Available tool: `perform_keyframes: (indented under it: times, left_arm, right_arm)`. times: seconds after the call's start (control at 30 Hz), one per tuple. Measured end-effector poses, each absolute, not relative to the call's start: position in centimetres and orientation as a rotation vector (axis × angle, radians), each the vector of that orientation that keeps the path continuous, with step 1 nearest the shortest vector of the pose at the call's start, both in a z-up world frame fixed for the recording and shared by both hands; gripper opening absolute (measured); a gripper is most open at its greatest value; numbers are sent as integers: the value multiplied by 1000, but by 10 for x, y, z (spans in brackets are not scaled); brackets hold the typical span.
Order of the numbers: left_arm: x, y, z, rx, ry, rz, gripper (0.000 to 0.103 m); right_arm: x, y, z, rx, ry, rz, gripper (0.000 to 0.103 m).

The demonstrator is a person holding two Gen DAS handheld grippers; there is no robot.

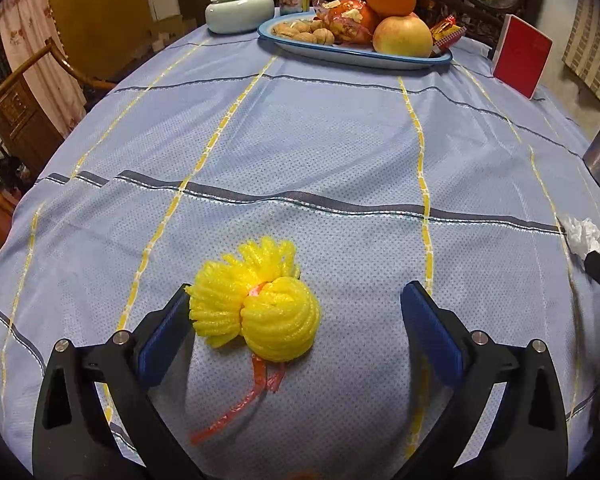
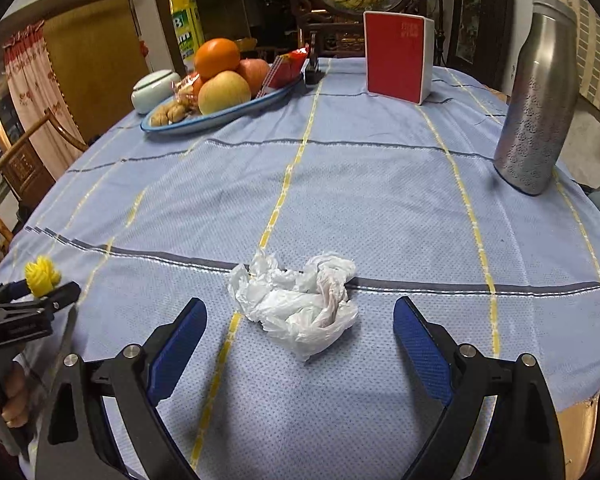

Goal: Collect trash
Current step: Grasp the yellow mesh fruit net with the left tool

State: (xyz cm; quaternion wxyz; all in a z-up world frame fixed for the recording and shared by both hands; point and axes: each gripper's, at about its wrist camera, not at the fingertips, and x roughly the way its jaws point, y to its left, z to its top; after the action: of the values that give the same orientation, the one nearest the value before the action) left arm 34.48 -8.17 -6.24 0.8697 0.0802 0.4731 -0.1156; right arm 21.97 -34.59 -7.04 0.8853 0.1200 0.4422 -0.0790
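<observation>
A yellow foam fruit net (image 1: 256, 300) with an orange plastic strip (image 1: 244, 396) lies on the blue tablecloth (image 1: 300, 140). My left gripper (image 1: 296, 300) is open around it, the left pad touching the net. A crumpled white plastic bag (image 2: 296, 300) lies on the cloth between the fingers of my right gripper (image 2: 300, 312), which is open and not touching it. The bag also shows at the right edge of the left wrist view (image 1: 586, 236). The net and left gripper show at the left of the right wrist view (image 2: 42, 276).
A blue-rimmed tray (image 1: 356, 54) of fruit, walnuts and snacks stands at the far side, next to a pale lidded jar (image 1: 240, 10). A red box (image 2: 398, 62) and a steel bottle (image 2: 536, 100) stand at the right. Wooden chairs (image 1: 28, 80) surround the table.
</observation>
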Motion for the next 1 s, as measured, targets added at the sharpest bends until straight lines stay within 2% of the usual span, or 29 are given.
perform_keyframes:
  times: [0.73,1.0]
  left_arm:
    - [343,-80,-61,173,1003,-250,97]
    - [344,-62,-57,81,1013,-265,97]
  right_arm:
    - [222,-352,-78,290,948,-157,93]
    - [222,-351,-78,284,952,-156,94]
